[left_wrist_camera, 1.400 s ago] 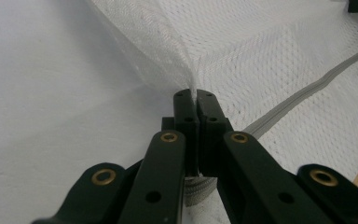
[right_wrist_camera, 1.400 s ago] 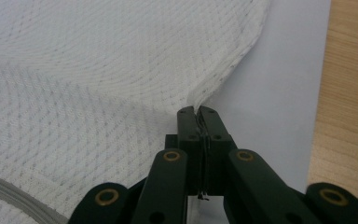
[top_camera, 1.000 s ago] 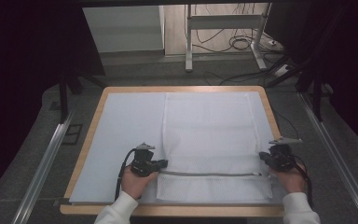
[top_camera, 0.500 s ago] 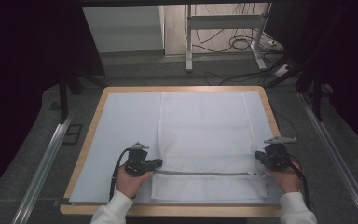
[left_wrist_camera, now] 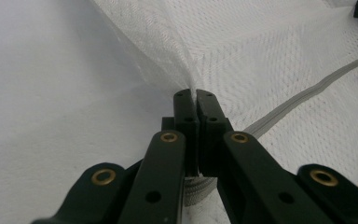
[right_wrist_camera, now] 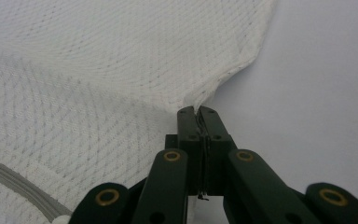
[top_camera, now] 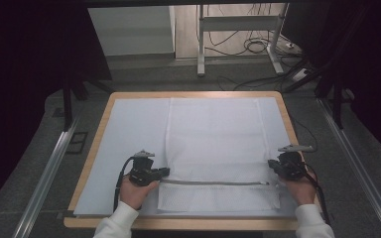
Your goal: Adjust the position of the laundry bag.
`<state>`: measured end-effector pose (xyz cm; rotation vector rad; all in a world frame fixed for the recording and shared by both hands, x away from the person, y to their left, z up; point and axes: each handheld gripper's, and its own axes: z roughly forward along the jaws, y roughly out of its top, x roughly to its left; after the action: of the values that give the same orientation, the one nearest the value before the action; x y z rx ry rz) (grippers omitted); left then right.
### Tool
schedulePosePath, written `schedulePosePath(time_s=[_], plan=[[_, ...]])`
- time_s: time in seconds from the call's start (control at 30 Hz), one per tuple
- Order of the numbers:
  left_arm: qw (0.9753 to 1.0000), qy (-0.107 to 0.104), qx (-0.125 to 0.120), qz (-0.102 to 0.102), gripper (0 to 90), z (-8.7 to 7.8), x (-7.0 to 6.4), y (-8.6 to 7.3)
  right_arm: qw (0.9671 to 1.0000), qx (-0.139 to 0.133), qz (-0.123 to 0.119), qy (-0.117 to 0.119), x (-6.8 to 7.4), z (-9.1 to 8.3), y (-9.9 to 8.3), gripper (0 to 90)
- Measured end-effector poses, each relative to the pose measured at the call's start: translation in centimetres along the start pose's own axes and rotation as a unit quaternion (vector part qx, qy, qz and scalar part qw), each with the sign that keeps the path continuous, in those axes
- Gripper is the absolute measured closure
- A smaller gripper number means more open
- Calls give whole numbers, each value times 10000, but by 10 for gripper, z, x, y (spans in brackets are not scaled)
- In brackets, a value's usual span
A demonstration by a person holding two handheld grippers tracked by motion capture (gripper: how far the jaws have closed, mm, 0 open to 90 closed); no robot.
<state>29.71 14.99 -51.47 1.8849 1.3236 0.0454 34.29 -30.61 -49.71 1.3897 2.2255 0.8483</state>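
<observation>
A white mesh laundry bag (top_camera: 213, 144) with a grey zipper (top_camera: 213, 183) lies flat on the pale sheet (top_camera: 129, 134) covering the table. My left gripper (top_camera: 164, 172) is shut on the bag's left edge near the zipper's end; in the left gripper view the jaws pinch a lifted ridge of mesh (left_wrist_camera: 168, 51), with the zipper (left_wrist_camera: 307, 93) running off to the right. My right gripper (top_camera: 273, 166) is shut on the bag's right edge; in the right gripper view its jaws hold the mesh corner (right_wrist_camera: 200, 95), and the zipper (right_wrist_camera: 18, 184) shows at lower left.
The table has a wooden rim (top_camera: 188, 223). Metal rails (top_camera: 44, 173) run along both sides on the grey floor. A desk frame and cables (top_camera: 253, 47) stand beyond the far edge. A dark post (top_camera: 67, 106) stands by the far left corner.
Both grippers have shifted slightly toward the left and nearer the table's front edge, carrying the bag's zipper edge along with them. Both stay shut on the mesh.
</observation>
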Motion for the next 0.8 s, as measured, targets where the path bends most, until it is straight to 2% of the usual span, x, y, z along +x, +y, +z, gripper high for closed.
schedulePosePath(time_s=[0.27, 0.8], plan=[[10000, 13, -10, -17, 893, -5, 6, 1, 10000, -21, -34, -4, 6, 3, 3, 872], [9999, 42, -16, -119, 891, -20, 24, -5, 9997, -60, -140, 165, 24, 9, 8, 872]])
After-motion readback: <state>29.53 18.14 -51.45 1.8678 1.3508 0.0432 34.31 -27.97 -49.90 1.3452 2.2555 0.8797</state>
